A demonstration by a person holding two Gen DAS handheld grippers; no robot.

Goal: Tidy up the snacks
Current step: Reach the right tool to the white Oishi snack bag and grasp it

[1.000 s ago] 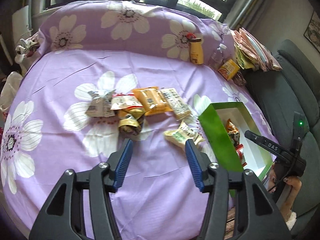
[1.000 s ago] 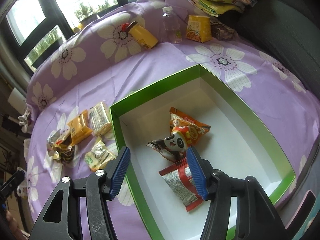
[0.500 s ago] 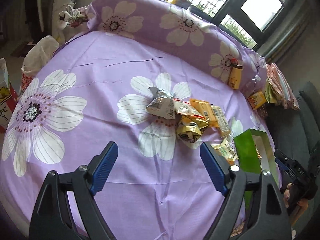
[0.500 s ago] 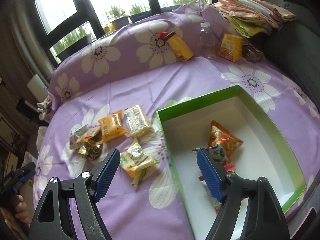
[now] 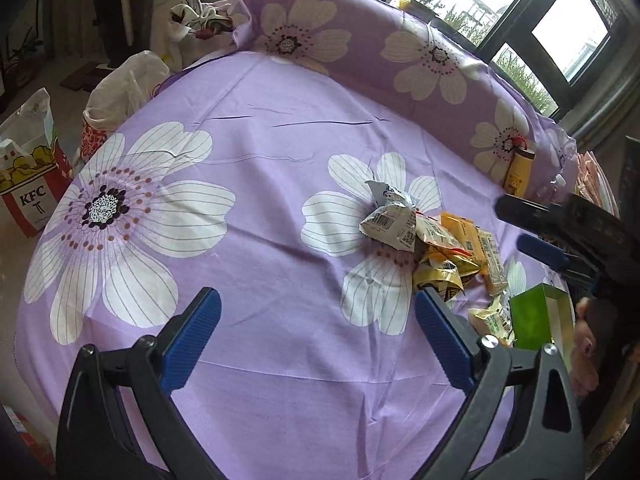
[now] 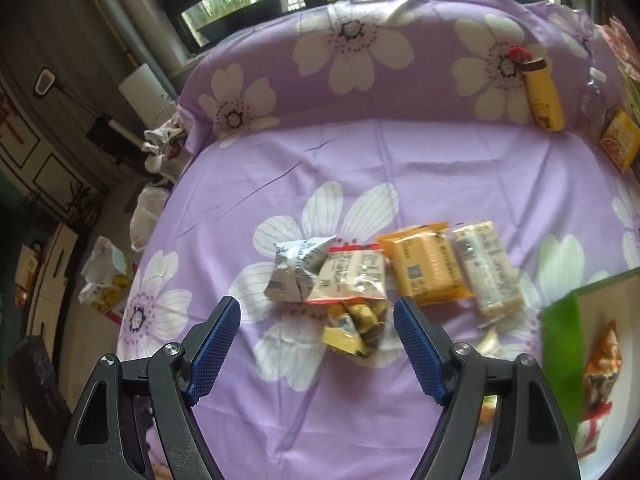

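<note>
Several snack packets lie in a loose pile on the purple flowered bed. In the right wrist view I see a silver packet (image 6: 298, 274), a red-edged packet (image 6: 352, 276), an orange packet (image 6: 424, 266), a pale bar packet (image 6: 486, 268) and a crumpled yellow packet (image 6: 352, 330). The green box (image 6: 560, 340) at the right edge holds an orange snack bag (image 6: 602, 356). My right gripper (image 6: 316, 338) is open and empty, above the yellow packet. My left gripper (image 5: 316, 334) is open and empty over bare sheet, left of the pile (image 5: 424, 240). The right gripper (image 5: 560, 236) shows at the right of the left wrist view.
A yellow bottle (image 6: 544, 94), a clear bottle (image 6: 594, 100) and an orange carton (image 6: 620, 140) stand by the pillow at the back right. A KFC bag (image 5: 30, 176) and plastic bags (image 5: 124, 84) stand on the floor left of the bed.
My right gripper has swung left from over the green box to over the snack pile. My left gripper has moved left and back, with its jaws wider apart.
</note>
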